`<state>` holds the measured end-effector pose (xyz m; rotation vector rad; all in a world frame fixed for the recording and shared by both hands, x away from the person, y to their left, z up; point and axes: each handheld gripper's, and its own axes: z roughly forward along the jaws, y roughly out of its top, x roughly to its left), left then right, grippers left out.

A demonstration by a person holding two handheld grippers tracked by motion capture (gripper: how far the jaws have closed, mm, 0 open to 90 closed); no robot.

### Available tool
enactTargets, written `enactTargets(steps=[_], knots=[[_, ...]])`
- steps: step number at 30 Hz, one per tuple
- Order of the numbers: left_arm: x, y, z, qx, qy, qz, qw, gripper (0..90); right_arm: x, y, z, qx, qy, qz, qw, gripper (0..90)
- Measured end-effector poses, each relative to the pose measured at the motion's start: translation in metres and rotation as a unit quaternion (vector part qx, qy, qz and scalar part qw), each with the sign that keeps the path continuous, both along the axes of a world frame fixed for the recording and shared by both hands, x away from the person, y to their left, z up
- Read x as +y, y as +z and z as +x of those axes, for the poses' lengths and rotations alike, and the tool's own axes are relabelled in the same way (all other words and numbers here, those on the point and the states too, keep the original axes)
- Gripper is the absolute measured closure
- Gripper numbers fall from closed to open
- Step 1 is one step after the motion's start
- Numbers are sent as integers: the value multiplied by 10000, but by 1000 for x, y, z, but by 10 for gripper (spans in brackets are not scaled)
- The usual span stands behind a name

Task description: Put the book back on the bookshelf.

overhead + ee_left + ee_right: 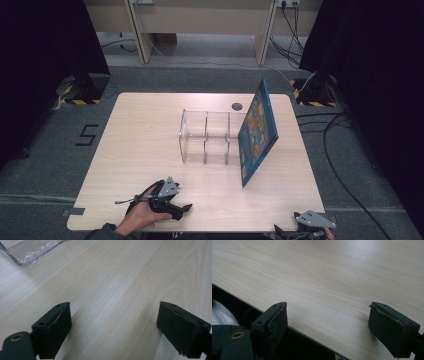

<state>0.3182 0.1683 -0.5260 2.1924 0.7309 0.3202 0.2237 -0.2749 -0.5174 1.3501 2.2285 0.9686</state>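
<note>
Picture book (257, 131), a thin, stiff, blue-covered volume with bright illustrations, stands tilted on the pale wooden bench (140, 150), its lower corner on the bench top and its face leaning against the right end of the clear acrylic three-compartment organiser (206, 137). Going by the layout, the work is probably slotting the book into that rack. I judge it light and rigid but glossy, so it could slip between smooth pads; its lean also looks precarious, and a nudge may topple it. The best hold seems to be the free upper edge or the near edge (away from the acrylic wall), pinching across the covers.

Starting at the left, the left tool (172, 202) rests low on the near part of the bench in the person's hand (142, 215), well apart from the book. In the left gripper view its jaws stand wide apart with bare wood between them, holding nothing, and a corner of the organiser shows at the upper left.

Farther right, the right tool (312, 225) sits at the near right corner of the bench. In the right gripper view its jaws are likewise spread wide and empty, straddling the bench's edge.
</note>
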Motion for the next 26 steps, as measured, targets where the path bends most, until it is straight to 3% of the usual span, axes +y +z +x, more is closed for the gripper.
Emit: enactTargets(steps=[4, 11, 26], knots=[[0, 0, 0, 3, -10, 4, 10000, 115, 0, -2, -3, -75, -7, -7, 10000, 163], [0, 0, 0, 4, -10, 3, 10000, 114, 3, -4, -6, -204, 75, -243, 9995, 152], [0, 0, 0, 1, -9, 7, 10000, 112, 3, -5, -6, -223, 95, -251, 9994, 142]])
